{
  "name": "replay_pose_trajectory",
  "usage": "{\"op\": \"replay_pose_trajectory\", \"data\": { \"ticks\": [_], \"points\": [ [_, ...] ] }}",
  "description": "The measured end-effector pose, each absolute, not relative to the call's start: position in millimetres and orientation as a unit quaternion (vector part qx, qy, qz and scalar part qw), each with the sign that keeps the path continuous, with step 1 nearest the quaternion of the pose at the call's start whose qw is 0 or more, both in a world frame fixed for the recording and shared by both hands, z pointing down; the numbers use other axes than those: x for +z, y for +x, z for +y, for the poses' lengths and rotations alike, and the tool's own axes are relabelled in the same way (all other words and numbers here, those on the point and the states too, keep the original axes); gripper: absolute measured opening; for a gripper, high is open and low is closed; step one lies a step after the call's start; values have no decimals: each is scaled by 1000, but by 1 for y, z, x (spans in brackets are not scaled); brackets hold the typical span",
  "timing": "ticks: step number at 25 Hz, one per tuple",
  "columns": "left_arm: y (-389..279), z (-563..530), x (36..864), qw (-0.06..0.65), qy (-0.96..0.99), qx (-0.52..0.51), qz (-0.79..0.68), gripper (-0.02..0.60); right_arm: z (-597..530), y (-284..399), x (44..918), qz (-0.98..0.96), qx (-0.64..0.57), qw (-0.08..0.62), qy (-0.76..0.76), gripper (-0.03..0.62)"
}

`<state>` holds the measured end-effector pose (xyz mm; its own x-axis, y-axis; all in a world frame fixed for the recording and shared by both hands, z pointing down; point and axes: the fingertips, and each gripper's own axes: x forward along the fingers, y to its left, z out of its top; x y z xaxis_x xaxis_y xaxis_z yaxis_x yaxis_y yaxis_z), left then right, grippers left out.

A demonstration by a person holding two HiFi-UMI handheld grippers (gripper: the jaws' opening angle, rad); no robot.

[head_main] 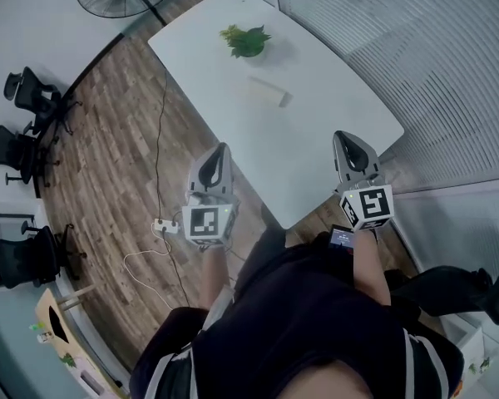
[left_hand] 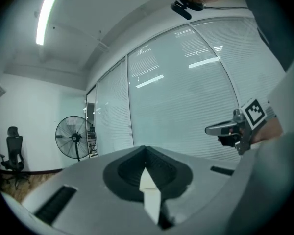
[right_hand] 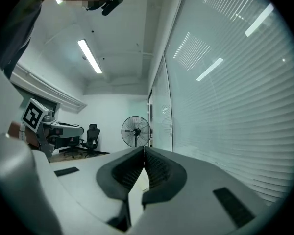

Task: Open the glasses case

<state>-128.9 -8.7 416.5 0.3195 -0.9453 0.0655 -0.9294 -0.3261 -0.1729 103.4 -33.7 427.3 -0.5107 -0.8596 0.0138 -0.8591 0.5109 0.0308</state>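
Head view: I see the case (head_main: 269, 91) lying on the white table (head_main: 316, 152), past its middle towards the plant (head_main: 246, 41). It looks shut, though it is small from here. The left gripper (head_main: 224, 150) hangs at the table's left edge and the right gripper (head_main: 341, 137) hangs over its near right corner. Both are well apart from the case and touch nothing.

Left gripper view: the fingers (left_hand: 127, 173) meet at their tips with nothing between them. Beyond them I see the glass wall, a fan (left_hand: 74, 137) and the right gripper off to one side, but no case.

Right gripper view: these fingers (right_hand: 159, 173) are also pressed together and empty. The fan and the left gripper lie beyond them, and again there is no case.

I judge this to be the approach, with the opening itself not begun. Next I would carry both grippers forward and down to the case and part the fingers. One would steady the base while the other lifts the lid. I cannot tell from here which side the hinge is on.
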Motion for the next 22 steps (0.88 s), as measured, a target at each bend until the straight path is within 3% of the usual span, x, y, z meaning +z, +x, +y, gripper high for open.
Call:
{"op": "replay_pose_trajectory", "data": {
  "ticks": [11, 22],
  "points": [
    [-186, -119, 415, 42, -840, -57, 539, 0, -133, 48, 429, -859, -1, 57, 509, 14],
    [-165, -143, 413, 19, -819, -58, 571, 0, -168, 64, 438, -876, 15, 33, 481, 14]
  ]
}}
